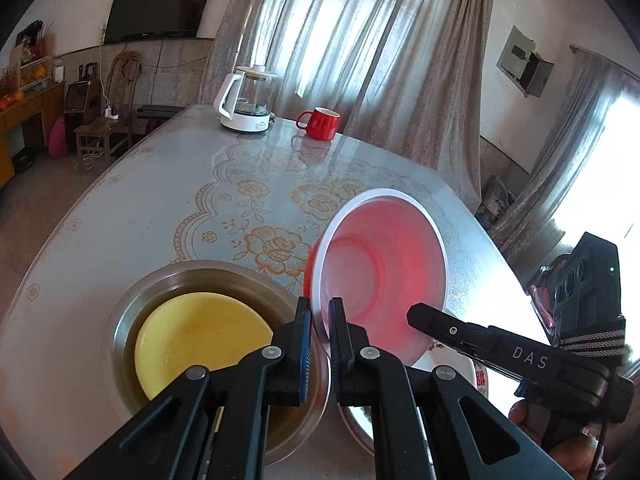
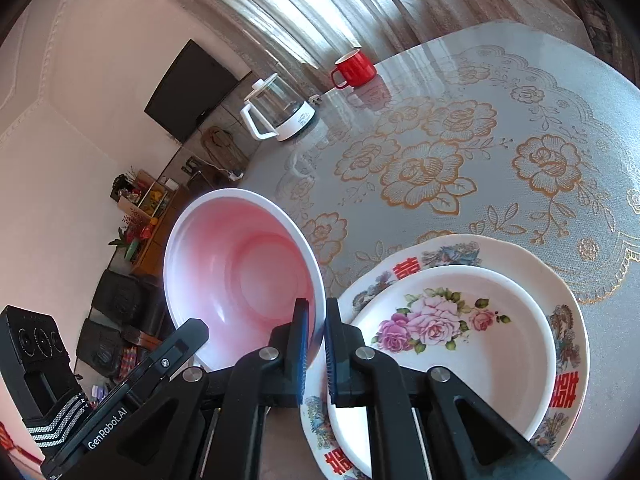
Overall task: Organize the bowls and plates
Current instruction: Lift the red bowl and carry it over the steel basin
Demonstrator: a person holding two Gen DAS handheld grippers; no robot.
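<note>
A red bowl with a white inside (image 1: 384, 268) (image 2: 240, 272) is held tilted in the air by both grippers. My left gripper (image 1: 320, 320) is shut on its rim, and my right gripper (image 2: 316, 320) is shut on the rim at another spot. The right gripper's finger (image 1: 452, 330) reaches in under the bowl in the left wrist view. A yellow bowl (image 1: 204, 344) sits inside a metal basin (image 1: 132, 304) below the left gripper. A rose-patterned plate (image 2: 452, 340) lies on a larger decorated plate (image 2: 556, 280) below the right gripper.
A glass kettle on a white base (image 1: 246, 98) (image 2: 280, 114) and a red mug (image 1: 322, 122) (image 2: 354, 68) stand at the far side of the flowered table (image 1: 240, 200) (image 2: 480, 152). Curtains hang behind the table.
</note>
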